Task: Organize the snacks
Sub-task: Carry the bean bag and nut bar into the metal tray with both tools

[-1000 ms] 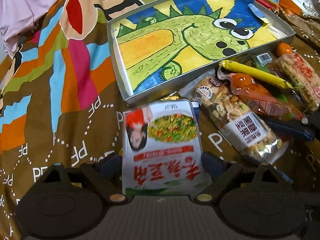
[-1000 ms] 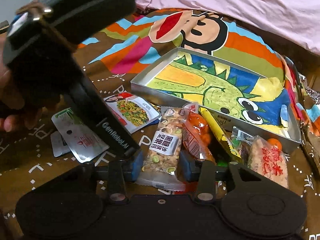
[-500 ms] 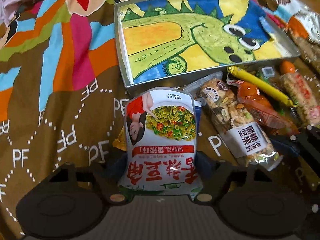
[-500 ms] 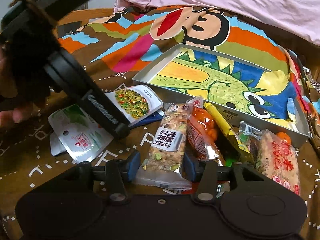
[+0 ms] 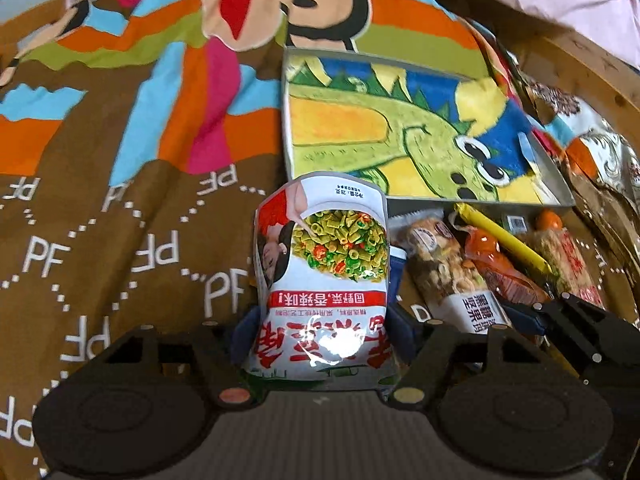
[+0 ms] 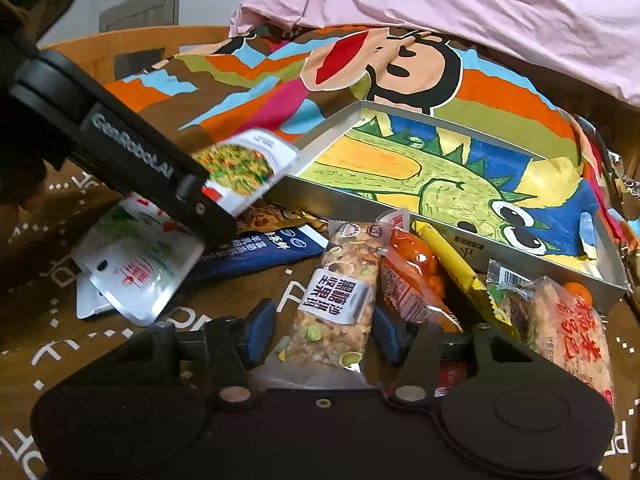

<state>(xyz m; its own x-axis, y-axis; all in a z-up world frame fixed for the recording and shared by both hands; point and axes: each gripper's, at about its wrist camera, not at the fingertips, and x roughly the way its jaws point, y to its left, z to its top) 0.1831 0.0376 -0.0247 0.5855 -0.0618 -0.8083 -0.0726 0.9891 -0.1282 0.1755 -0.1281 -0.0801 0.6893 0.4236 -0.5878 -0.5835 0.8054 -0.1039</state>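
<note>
My left gripper [image 5: 320, 336] is shut on a white and red snack bag [image 5: 326, 272] with a picture of green peas, and holds it lifted above the cloth, just in front of the metal tray [image 5: 432, 200] with the dinosaur drawing. The bag [image 6: 244, 168] and the left gripper also show in the right wrist view. My right gripper [image 6: 320, 328] stands around a nut bar [image 6: 336, 300] in clear wrap that lies on the cloth; its blue pads are a little apart from the bar. The tray [image 6: 332, 204] holds no snacks.
Beside the nut bar lie an orange packet [image 6: 412, 276], a yellow stick [image 6: 452, 264], a rice cracker pack [image 6: 572, 340], a dark blue packet [image 6: 256, 252] and a silver pouch [image 6: 136, 276]. More foil bags [image 5: 592, 160] lie right of the tray. Pink bedding [image 6: 440, 4] is behind.
My left gripper has lifted the pea snack bag off the cloth and carried it toward the tray's near corner. My right gripper has closed in a little around the nut bar.
</note>
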